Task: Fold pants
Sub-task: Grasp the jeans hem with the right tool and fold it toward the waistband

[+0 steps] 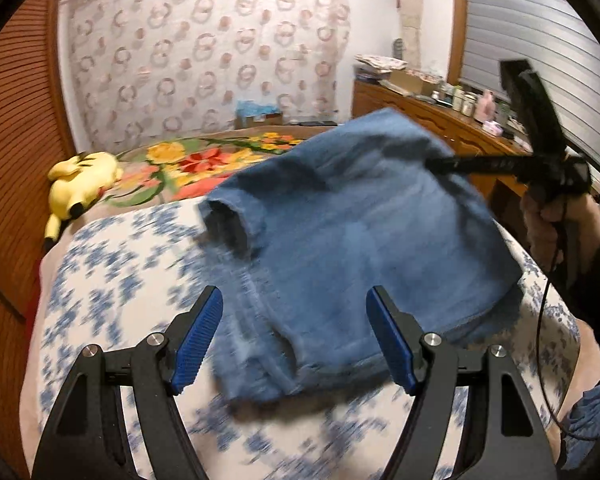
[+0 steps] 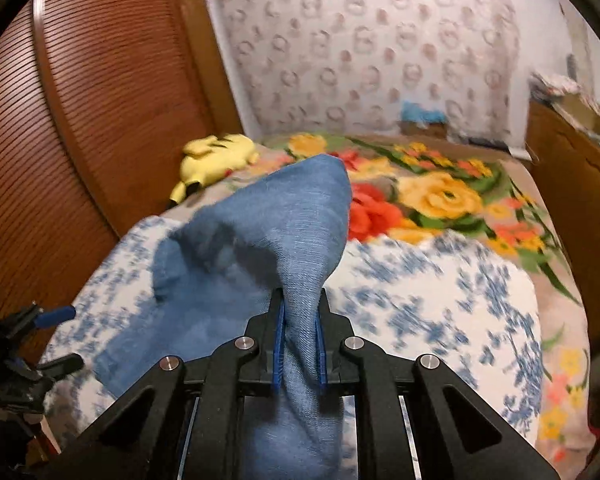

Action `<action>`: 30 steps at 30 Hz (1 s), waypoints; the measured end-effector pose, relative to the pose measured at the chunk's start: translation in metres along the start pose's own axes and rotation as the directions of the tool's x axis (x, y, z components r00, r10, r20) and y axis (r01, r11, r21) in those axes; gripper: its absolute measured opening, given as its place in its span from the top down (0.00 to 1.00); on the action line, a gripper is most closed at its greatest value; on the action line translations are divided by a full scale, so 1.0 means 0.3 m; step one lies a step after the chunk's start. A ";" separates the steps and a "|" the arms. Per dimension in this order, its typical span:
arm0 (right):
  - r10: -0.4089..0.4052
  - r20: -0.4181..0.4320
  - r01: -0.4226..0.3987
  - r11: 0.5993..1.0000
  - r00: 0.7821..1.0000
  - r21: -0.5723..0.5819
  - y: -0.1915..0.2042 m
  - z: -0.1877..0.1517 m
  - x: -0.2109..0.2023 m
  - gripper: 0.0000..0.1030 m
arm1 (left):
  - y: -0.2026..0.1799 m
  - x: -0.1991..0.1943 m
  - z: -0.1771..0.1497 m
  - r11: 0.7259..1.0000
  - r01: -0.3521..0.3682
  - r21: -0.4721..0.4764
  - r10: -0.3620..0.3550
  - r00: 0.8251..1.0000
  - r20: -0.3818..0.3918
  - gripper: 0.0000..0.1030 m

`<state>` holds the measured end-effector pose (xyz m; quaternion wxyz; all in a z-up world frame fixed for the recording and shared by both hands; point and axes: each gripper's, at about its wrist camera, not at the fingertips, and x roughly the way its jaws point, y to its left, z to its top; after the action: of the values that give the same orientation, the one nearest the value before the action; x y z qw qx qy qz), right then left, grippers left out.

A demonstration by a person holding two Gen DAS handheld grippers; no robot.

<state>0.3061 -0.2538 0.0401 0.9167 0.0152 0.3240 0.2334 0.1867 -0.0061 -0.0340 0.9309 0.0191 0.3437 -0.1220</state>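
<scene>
My right gripper is clamped on a bunched fold of the blue pants, the cloth squeezed between its blue pads and rising in a peak beyond the fingertips — part of the fabric also hangs down toward the camera. My left gripper is spread wide with nothing between its pads, poised just above the near edge of the pants, which lie partly on the white quilt with blue flowers. From the left wrist view I see the right gripper pinching the far corner and lifting it off the bed, one leg opening gaping on the left. Behind the quilt lies a bright floral blanket, and a yellow plush toy rests beside the wooden slatted wall — the picture is blurred.
</scene>
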 end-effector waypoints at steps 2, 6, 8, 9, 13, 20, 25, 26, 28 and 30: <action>-0.012 -0.022 0.013 1.000 1.000 0.018 -0.039 -0.029 0.025 0.85 | -0.034 0.040 0.024 1.000 0.019 0.018 -0.019 1.000 -0.006 0.27; -0.020 -0.041 0.022 0.998 0.999 0.051 -0.070 -0.042 0.051 0.78 | -0.071 0.089 0.033 0.998 0.043 0.040 -0.041 0.999 -0.029 0.27; -0.013 -0.058 0.016 0.998 0.998 0.055 -0.074 -0.058 0.051 0.64 | -0.087 0.112 0.033 0.998 0.050 0.043 -0.048 0.998 -0.046 0.27; 0.005 -0.070 -0.001 0.998 0.998 0.062 -0.049 -0.063 0.046 0.58 | -0.093 0.124 0.032 0.998 0.054 0.044 -0.052 0.997 -0.055 0.27; -0.008 -0.107 0.015 0.998 0.994 0.065 -0.054 -0.096 0.026 0.58 | -0.096 0.151 0.029 0.997 0.058 0.046 -0.054 0.995 -0.079 0.27; 0.004 -0.129 0.007 0.996 0.992 0.085 -0.045 -0.140 0.004 0.57 | -0.093 0.192 -0.001 0.998 0.057 0.033 -0.053 0.992 -0.116 0.27; -0.003 -0.149 0.016 0.996 0.989 0.085 -0.011 -0.183 -0.012 0.56 | -0.080 0.216 -0.020 0.998 0.063 0.020 -0.060 0.989 -0.134 0.27; -0.001 -0.158 0.015 0.996 0.987 0.087 -0.011 -0.196 -0.016 0.53 | -0.081 0.215 -0.022 0.998 0.064 0.022 -0.060 0.989 -0.133 0.27; -0.012 -0.169 0.027 0.996 0.986 0.085 -0.008 -0.212 -0.017 0.51 | -0.084 0.218 -0.022 0.998 0.065 0.024 -0.062 0.989 -0.132 0.27; -0.021 -0.169 0.035 0.996 0.985 0.078 0.003 -0.223 -0.028 0.51 | -0.084 0.222 -0.027 0.997 0.069 0.023 -0.065 0.989 -0.132 0.27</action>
<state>0.2598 -0.2650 -0.0075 0.8878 0.0280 0.4097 0.2076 0.2244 -0.0437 -0.0819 0.9014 0.0283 0.4028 -0.1563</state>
